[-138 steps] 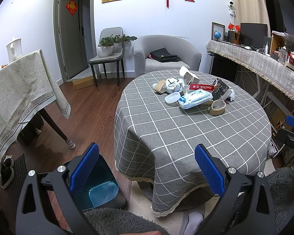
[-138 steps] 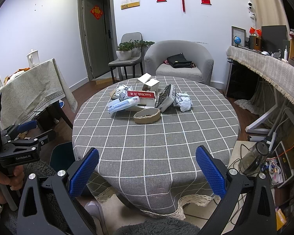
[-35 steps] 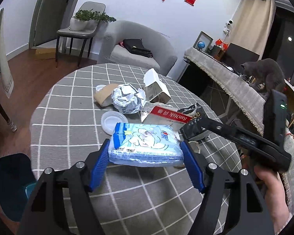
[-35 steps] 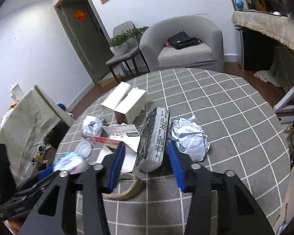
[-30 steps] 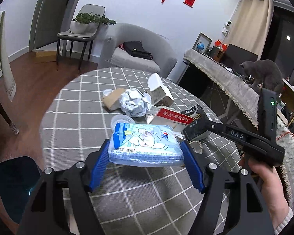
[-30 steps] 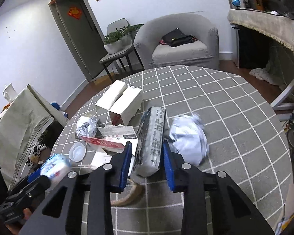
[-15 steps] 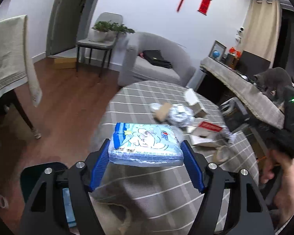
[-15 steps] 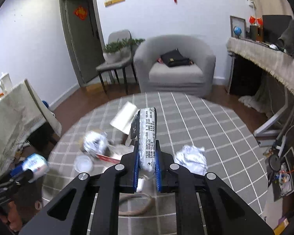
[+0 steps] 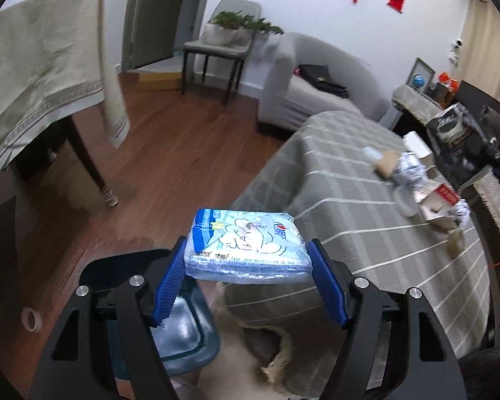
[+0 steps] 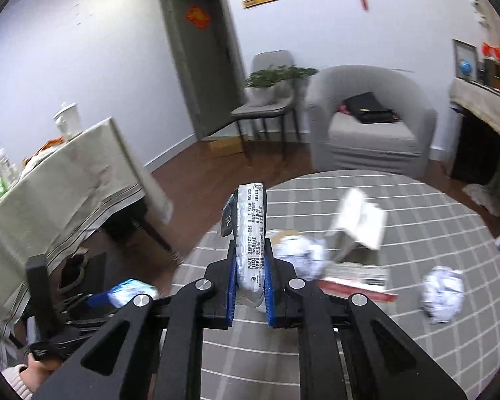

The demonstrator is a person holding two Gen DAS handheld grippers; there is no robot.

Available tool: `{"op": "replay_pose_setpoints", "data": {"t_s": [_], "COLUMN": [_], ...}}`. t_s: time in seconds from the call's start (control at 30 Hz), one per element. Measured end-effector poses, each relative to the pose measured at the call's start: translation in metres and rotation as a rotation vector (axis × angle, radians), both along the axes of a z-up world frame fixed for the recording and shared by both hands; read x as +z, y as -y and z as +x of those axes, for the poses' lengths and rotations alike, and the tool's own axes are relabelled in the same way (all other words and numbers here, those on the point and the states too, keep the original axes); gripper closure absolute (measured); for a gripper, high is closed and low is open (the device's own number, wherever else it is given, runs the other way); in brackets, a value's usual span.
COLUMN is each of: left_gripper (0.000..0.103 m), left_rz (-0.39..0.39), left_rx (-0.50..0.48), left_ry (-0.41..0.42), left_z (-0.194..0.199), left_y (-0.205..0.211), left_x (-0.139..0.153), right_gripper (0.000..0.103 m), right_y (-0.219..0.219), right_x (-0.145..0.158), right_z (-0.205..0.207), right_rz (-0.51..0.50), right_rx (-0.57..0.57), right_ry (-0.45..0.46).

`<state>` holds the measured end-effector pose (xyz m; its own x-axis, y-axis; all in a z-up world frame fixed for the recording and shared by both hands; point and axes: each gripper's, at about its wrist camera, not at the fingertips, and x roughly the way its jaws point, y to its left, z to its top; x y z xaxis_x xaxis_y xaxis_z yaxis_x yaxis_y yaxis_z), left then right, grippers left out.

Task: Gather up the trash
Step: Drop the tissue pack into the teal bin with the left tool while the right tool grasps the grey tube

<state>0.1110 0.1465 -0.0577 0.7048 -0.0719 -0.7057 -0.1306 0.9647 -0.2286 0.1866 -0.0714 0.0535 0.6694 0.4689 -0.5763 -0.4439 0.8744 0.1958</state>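
Beside the checked table [image 9: 366, 200], the left gripper [image 9: 248, 263], clamping a Pepsi-marked pack [image 9: 246, 245], has swung over the bin [image 9: 183, 330]; the right gripper [image 10: 250, 286] pinches a lifted packet [image 10: 251, 230].

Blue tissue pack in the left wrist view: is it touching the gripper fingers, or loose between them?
Touching. The left wrist view shows the blue tissue pack clamped by the left gripper: both blue pads press against its ends, and it hangs clear of the table.

Tissue pack [image 9: 246, 245] light blue, darker blue edge. Silver packet [image 10: 251, 243] with black print. Tablecloth [image 9: 350, 220] grey, white grid. Bin [image 9: 183, 330] teal, possibly. Floor [image 9: 170, 153] reddish-brown wood.
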Motion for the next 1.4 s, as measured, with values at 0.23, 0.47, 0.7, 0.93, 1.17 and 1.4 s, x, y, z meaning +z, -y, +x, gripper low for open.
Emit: {"op": "replay_pose_setpoints", "data": {"t_s": [0.23, 0.47, 0.7, 0.93, 1.17, 1.4], "left_gripper": [0.029, 0.029, 0.029, 0.029, 0.025, 0.018], "left_rz": [0.002, 0.022, 0.017, 0.014, -0.024, -0.035], "left_rx": [0.063, 0.106, 0.133, 0.124, 0.137, 0.154], "left_ry": [-0.095, -0.197, -0.314, -0.426, -0.459, -0.404], "left_z": [-0.002, -0.011, -0.018, -0.023, -0.029, -0.036], "left_y": [-0.04, -0.076, -0.102, -0.117, -0.139, -0.15], "left_x": [-0.032, -0.062, -0.094, -0.123, -0.141, -0.125], "right_gripper": [0.089, 0.089, 0.089, 0.089, 0.089, 0.089], "right_y": [-0.061, -0.124, -0.178, -0.215, -0.253, -0.27], "right_x": [-0.011, -0.025, -0.045, -0.065, -0.094, -0.127], "right_z": [-0.005, -0.013, -0.014, -0.017, -0.022, -0.022], "right_rz": [-0.011, -0.037, -0.064, -0.09, -0.152, -0.207], "right_rx": [0.118, 0.228, 0.309, 0.351, 0.397, 0.407], "right_ry": [-0.04, -0.084, -0.155, -0.214, -0.278, -0.337]}}
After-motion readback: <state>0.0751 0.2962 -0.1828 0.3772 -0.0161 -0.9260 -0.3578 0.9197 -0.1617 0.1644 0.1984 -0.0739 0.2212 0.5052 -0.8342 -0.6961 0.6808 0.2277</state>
